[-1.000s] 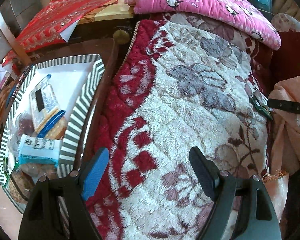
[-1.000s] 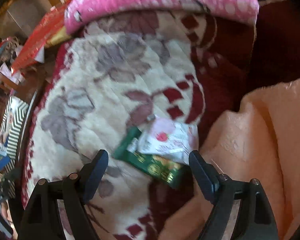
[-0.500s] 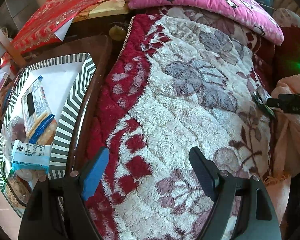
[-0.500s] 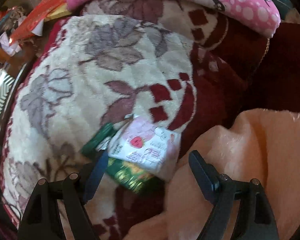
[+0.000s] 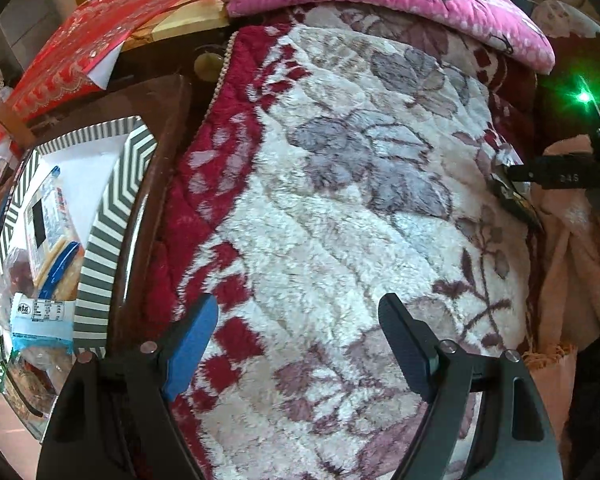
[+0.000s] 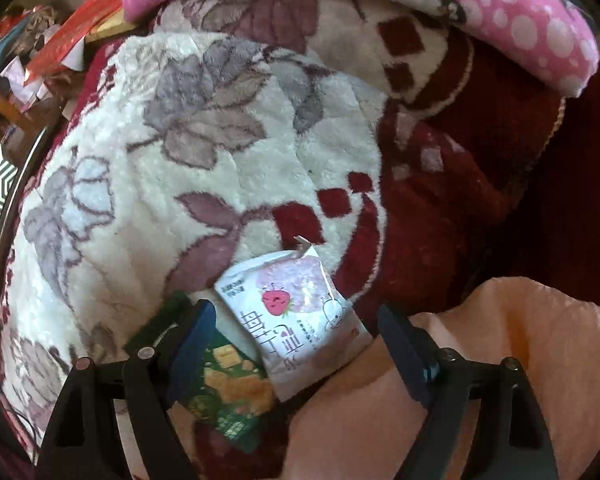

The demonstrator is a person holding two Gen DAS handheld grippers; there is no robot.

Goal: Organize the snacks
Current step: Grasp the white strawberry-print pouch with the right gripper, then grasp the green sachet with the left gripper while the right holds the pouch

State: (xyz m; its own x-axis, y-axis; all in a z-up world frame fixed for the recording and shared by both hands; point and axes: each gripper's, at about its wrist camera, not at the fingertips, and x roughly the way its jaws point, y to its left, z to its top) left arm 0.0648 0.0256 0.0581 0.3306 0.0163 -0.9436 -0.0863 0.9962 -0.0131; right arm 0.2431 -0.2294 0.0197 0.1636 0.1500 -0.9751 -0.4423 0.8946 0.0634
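step: reaching for next snack | right claw (image 6: 296, 334) wide, empty, straddling strawberry snack packet (image 6: 300, 320) overlapping green snack packet (image 6: 224, 384) on floral blanket (image 6: 204, 168) | left claw (image 5: 298, 334) wide, empty | next: lower, close on strawberry packet, carry to striped tray (image 5: 104, 240) beside blanket

Both views are bright, with soft daylight and weak shadows. The fisheye lens bends the edges strongly and leaves black corners. A green light (image 5: 583, 97) flares at the right of the floral blanket (image 5: 340, 200). The right wrist view is slightly blurred.
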